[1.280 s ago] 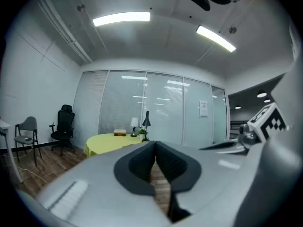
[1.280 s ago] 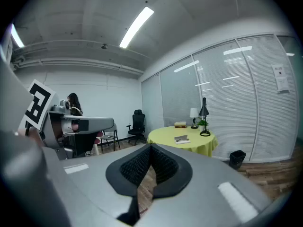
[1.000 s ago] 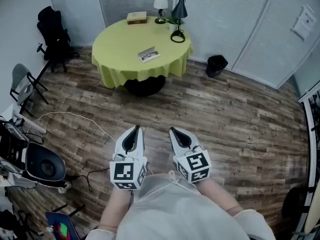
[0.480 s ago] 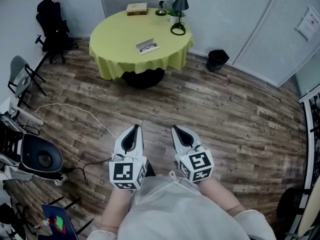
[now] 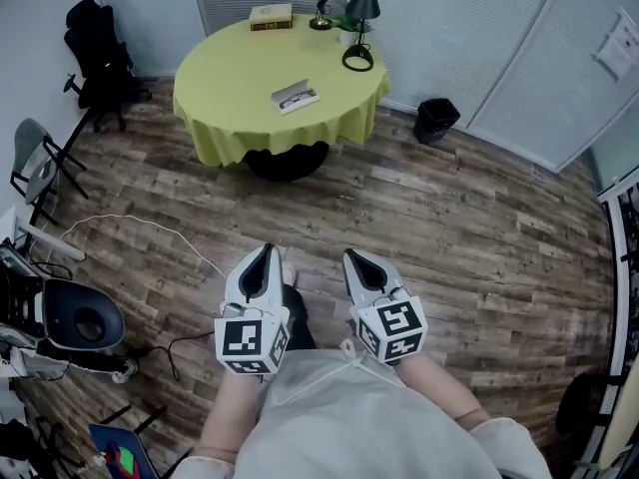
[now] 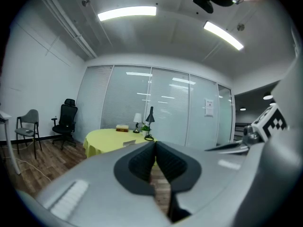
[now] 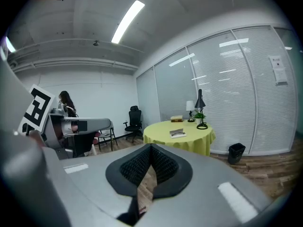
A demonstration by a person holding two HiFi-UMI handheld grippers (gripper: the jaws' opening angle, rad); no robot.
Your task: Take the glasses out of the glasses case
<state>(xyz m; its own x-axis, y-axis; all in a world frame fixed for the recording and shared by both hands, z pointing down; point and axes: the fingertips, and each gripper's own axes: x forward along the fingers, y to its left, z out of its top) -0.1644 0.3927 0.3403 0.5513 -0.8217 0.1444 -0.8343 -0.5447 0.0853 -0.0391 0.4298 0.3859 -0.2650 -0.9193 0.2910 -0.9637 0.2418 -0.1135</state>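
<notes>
Round yellow-draped counter point(image 5: 230, 93) on wood-plank floor point(image 5: 449, 238), black waste bin point(image 5: 435, 120) beside it, blind-covered glass wall point(image 5: 449, 28) behind.

You wear a thin, whitish top point(image 5: 339, 422) (a small cord point(image 5: 345, 350) loops at its front). Your left gripper point(image 5: 266, 254) and right gripper point(image 5: 350, 258) are grey shells with black ribbed pads point(image 6: 142, 162), each bearing a black-and-white marker cube point(image 5: 252, 342).
</notes>
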